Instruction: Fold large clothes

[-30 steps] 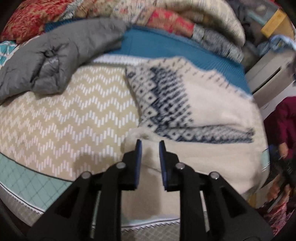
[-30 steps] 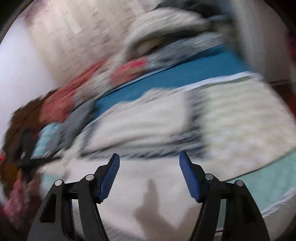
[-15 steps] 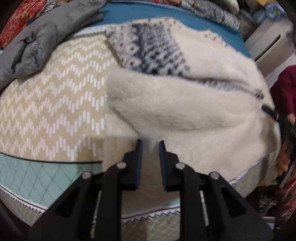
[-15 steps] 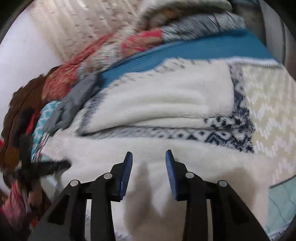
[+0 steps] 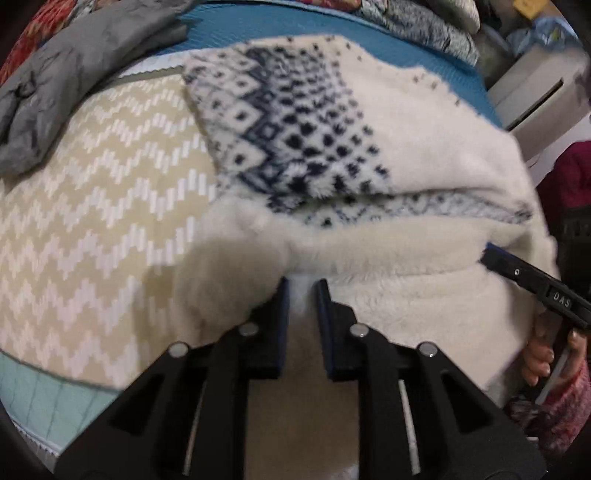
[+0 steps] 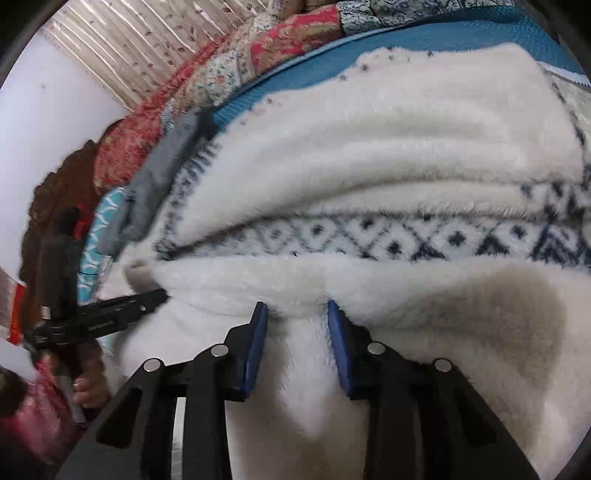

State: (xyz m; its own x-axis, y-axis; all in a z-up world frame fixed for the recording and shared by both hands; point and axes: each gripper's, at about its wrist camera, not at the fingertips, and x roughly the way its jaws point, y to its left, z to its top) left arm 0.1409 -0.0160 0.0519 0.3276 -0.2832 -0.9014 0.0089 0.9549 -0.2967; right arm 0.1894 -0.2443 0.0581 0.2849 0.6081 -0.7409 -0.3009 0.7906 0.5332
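one fluffy cream fleece sweater with navy diamond knit pattern (image 5: 424, 155), folded, left gripper (image 5: 302, 286) and right gripper (image 6: 297, 308) both clenched on its plush edge, one crumpled grey jacket (image 5: 74, 70) nearby

"DAS" in white letters on black right gripper (image 5: 491, 258); small print on left gripper (image 6: 159, 295) unreadable.

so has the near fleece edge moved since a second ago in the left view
Yes. The fleece edge has been carried up and away from the camera over the patterned part, toward the blue band. It now covers more of the zigzag bedspread.
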